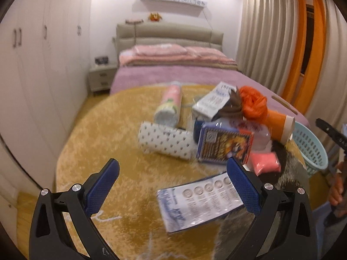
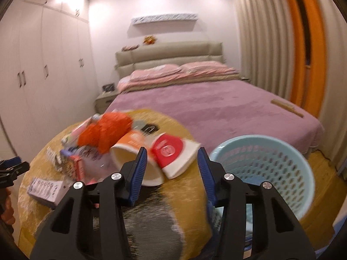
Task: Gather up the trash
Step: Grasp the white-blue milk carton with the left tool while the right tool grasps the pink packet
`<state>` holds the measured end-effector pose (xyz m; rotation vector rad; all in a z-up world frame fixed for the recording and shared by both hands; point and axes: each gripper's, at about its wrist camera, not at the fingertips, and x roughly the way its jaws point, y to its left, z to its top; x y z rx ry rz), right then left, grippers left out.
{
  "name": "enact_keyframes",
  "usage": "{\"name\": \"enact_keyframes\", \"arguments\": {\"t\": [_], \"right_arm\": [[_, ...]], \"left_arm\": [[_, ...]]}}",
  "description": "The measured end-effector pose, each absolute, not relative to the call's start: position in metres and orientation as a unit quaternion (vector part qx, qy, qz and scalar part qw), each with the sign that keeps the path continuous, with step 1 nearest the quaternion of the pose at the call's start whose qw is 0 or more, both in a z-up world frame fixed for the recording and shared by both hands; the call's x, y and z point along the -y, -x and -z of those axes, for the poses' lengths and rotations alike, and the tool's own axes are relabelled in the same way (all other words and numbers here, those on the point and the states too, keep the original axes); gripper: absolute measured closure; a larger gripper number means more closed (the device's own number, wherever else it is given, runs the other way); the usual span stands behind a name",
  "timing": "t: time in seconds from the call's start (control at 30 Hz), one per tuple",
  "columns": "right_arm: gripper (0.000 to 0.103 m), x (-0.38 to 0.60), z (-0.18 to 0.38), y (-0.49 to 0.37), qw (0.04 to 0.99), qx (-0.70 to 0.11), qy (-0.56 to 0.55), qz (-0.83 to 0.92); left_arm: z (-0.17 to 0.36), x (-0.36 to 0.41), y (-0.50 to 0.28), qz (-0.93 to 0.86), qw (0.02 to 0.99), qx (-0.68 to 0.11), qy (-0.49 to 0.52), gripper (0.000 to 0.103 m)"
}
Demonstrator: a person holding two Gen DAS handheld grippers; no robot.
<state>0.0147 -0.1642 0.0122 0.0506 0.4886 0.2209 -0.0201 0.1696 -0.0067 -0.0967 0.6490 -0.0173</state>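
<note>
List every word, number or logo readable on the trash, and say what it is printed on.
No text reads with certainty.
White carton: dark lettering, blurred.
Blue box: tiger-like picture, print illegible.
Flat packet: row of round icons with lines of print, too small.
Red-and-white cup: circular white logo, unreadable.
Orange cup: no print visible.

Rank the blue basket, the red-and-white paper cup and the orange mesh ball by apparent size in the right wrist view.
1. Blue basket, clearly largest, though also nearest the camera.
2 and 3. Red-and-white paper cup and orange mesh ball look similar; blur makes ranking them unsure.
</note>
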Motion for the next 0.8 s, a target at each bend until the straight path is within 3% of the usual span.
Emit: {"name": "enact_keyframes", "arguments": {"t": [0.1, 0.6, 0.8], "right_arm": [[0.044, 0.141, -0.004, -0.019, 0.955, -0.259, -0.018, -0.14], [0.044, 0.08, 0.03, -0.032, 0.921, -0.335, 0.027, -0.197], [0.044, 0.071, 0.039, -0.041, 0.911, -0.355, 0.033, -0.209]], "left_arm": [[0.016, -0.177, 0.008, 0.029, 0.938, -0.341, 0.052, 0.007], [0.042, -0.139, 0.003, 0.147, 0.88, -0.452, -0.017, 0.013], [0.043, -0.113, 0.016, 0.158, 0.876, -0.45, -0.078, 0.01]]}}
